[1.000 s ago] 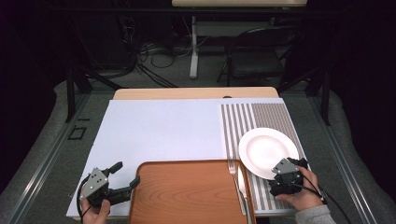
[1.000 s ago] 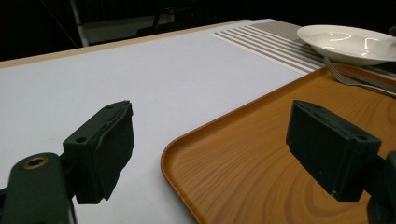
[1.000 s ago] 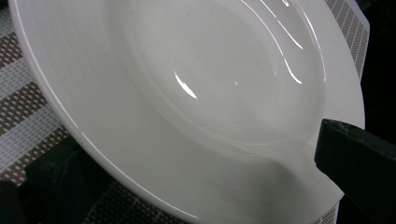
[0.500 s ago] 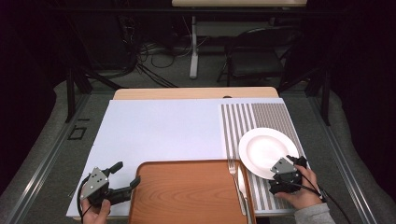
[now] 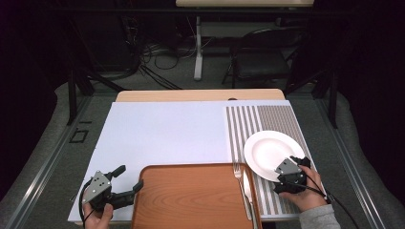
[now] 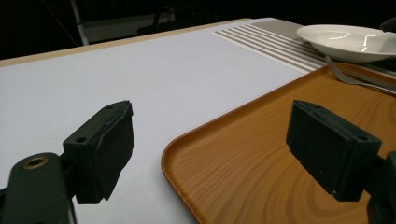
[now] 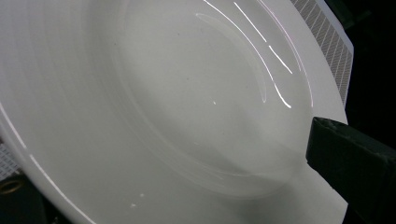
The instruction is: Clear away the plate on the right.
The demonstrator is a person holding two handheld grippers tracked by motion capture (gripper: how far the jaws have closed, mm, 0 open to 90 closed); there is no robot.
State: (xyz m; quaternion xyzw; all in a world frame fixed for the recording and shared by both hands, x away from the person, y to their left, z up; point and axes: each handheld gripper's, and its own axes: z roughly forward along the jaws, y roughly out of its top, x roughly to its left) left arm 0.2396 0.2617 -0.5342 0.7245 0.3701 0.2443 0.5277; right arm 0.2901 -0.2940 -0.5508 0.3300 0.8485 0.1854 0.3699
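Here the right gripper [image 5: 290, 172] sits at the near edge of the white plate [image 5: 270, 153], which rests on the striped mat [image 5: 267, 119] just right of the wooden tray [image 5: 191, 195]. In the right gripper view one black jaw lies over the rim at the lower right and the plate [image 7: 154, 102] spreads away up and to the left; the other jaw is hidden below, so I cannot tell whether the rim is pinched yet. The left gripper [image 5: 125, 183] is well apart from the plate, at the tray's near left corner, its jaws spread wide with that corner [image 6: 182, 149] between them and not touching. A fork [image 5: 237, 172] lies along the tray's right side, between tray and plate. Being far nearer, the right hand is likely the one to lift the plate, which would go left, over the fork, onto the tray
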